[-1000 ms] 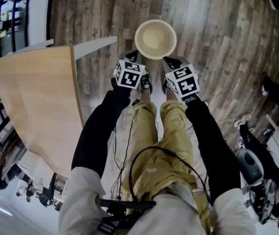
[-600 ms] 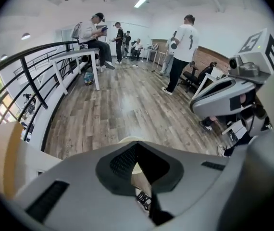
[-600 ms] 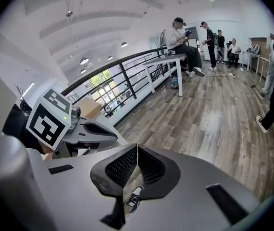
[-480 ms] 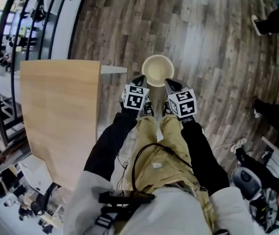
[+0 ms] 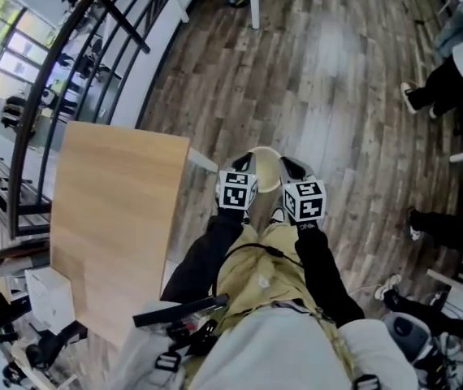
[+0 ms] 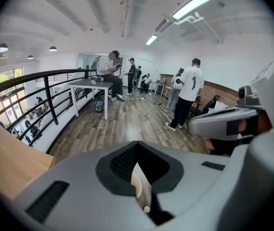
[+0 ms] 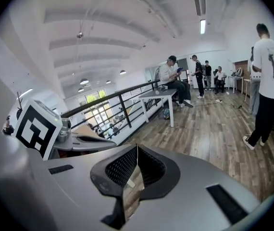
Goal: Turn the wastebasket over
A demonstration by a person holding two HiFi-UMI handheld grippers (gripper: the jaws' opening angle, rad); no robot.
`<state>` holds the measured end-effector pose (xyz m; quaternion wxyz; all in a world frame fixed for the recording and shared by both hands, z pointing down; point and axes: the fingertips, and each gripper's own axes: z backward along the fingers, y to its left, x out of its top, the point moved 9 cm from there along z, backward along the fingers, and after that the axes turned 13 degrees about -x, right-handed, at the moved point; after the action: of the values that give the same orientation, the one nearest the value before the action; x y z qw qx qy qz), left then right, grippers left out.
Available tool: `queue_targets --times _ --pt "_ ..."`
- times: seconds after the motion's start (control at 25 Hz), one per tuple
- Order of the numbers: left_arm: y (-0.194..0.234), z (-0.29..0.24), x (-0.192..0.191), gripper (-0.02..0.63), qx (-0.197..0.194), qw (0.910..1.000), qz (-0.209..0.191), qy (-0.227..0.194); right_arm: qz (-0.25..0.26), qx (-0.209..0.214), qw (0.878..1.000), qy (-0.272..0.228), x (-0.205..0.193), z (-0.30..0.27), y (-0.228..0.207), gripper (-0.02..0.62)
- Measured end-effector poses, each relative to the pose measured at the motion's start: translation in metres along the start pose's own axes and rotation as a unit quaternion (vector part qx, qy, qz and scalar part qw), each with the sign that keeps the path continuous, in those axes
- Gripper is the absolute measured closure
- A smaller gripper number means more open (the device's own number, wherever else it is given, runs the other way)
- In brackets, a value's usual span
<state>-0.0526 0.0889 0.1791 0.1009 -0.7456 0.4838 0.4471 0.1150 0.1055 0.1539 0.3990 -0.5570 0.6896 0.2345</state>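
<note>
The cream wastebasket (image 5: 266, 169) stands on the wood floor with its mouth facing up. In the head view it is partly hidden behind my two grippers. My left gripper (image 5: 245, 163) hangs above its left rim and my right gripper (image 5: 289, 168) above its right rim, both well off the floor. In the left gripper view the left gripper (image 6: 137, 146) has its jaws shut, with a cream sliver of the basket (image 6: 141, 189) showing through the slot below. The right gripper (image 7: 137, 149) is shut too, and only floor shows beneath it. Neither holds anything.
A light wooden tabletop (image 5: 118, 218) fills the left, with its white leg (image 5: 202, 162) close to the basket. A black railing (image 5: 93, 47) runs behind it. People's legs and shoes (image 5: 426, 96) stand at the right, and a white table (image 6: 91, 86) is farther off.
Both grippers have risen together with the head camera. The wastebasket stayed on the floor, looks smaller, and is now partly covered by the grippers.
</note>
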Motion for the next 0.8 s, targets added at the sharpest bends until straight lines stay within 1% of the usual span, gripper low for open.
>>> queue_targets --times 0.16,0.28,0.48,0.64,0.8 --pt "-0.015 0.027 0.027 0.604 -0.007 0.9987 0.011 -0.05 0.002 -0.004 0.998 -0.058 0.042 0.022 0.004 0.574" --pt "-0.021 0.05 0.053 0.604 -0.016 0.9936 0.022 -0.11 0.017 -0.004 0.995 -0.098 0.076 0.036 0.012 0.574" --pt "-0.03 0.089 0.1 0.604 -0.021 0.9796 -0.004 -0.2 0.049 -0.001 0.985 -0.163 0.123 0.062 0.03 0.574" --pt "-0.034 0.124 0.13 0.604 -0.019 0.9666 -0.027 -0.254 0.066 0.009 0.975 -0.211 0.151 0.085 0.05 0.574" --pt "-0.043 0.149 0.155 0.604 -0.011 0.9525 -0.06 -0.298 0.076 0.006 0.963 -0.26 0.175 0.106 0.059 0.574"
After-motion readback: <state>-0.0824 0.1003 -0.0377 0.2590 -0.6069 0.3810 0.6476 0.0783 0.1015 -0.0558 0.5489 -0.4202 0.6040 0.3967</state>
